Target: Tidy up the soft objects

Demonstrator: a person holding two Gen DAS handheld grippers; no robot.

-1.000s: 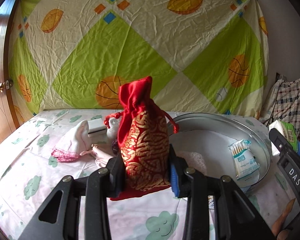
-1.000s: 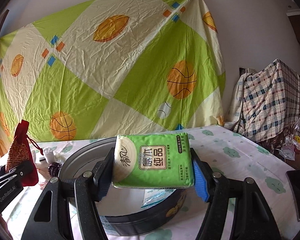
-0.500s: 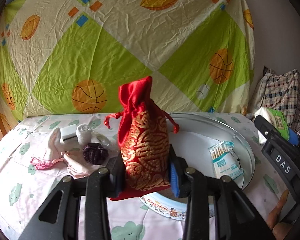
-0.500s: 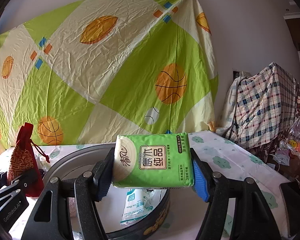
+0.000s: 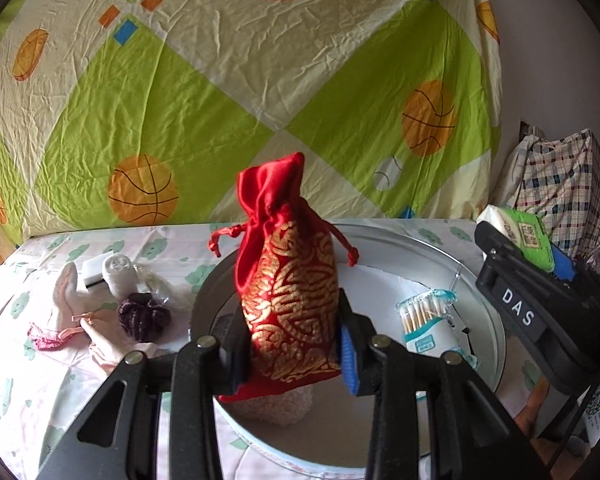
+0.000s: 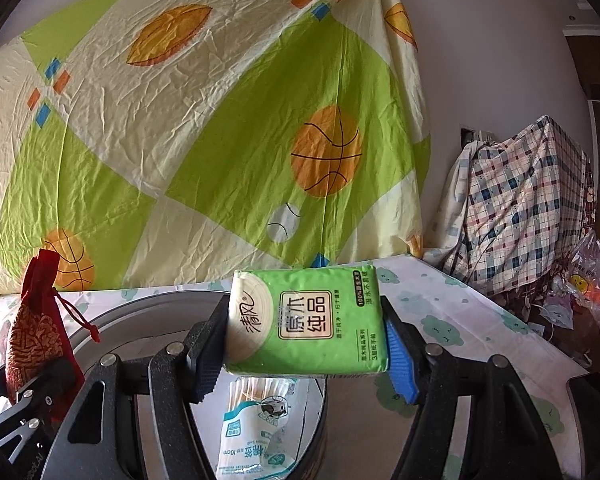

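Red drawstring pouch [image 5: 292, 300] stands upright in our left tongs [image 5: 292, 344], clenched on its lower body, above the round metal tin [image 5: 482, 280]. Our right tongs [image 6: 306, 350] grip the green tissue pack [image 6: 306, 320] at 3 o'clock of it. Both point slightly downward. We think the top-heavy pouch could tip or slip out, and both tongs could collide over the tin.

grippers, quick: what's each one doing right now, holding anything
Left gripper: closed on the red pouch.
Right gripper: closed on the green tissue pack.
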